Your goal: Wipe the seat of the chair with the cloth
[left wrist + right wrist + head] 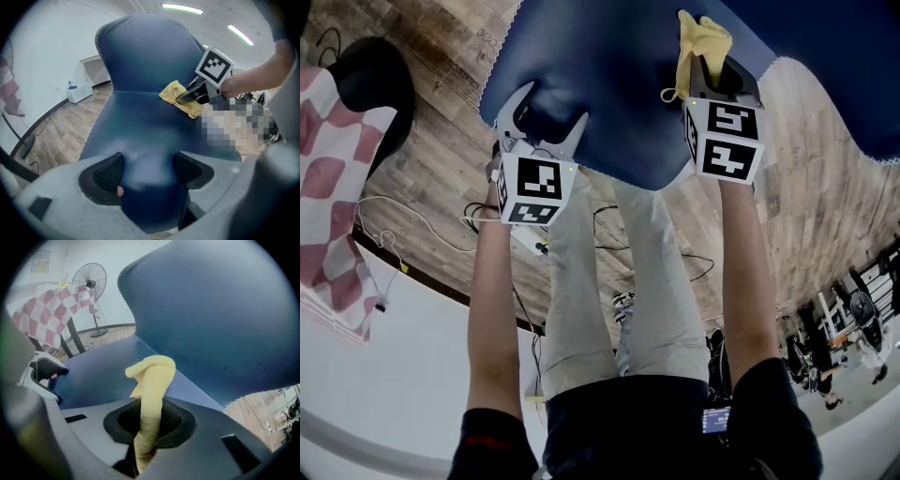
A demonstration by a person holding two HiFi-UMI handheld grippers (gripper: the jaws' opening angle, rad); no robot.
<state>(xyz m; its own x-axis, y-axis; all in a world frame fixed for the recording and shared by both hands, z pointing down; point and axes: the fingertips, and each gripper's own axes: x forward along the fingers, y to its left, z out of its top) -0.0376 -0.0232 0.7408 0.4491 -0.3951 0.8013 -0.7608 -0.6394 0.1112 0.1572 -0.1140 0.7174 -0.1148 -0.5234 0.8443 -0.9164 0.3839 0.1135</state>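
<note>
Right tool (149, 427) pinches the yellow cloth (152, 380), judged soft, light and limp, best gripped at a bunched fold. Left tool (145, 176) gapes, unladen, over the seat (140, 122).

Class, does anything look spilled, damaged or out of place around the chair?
Nothing stands out. The chair seat looks unmarked, the yellow cloth is clamped in the right gripper, and the left gripper is open by the seat.
</note>
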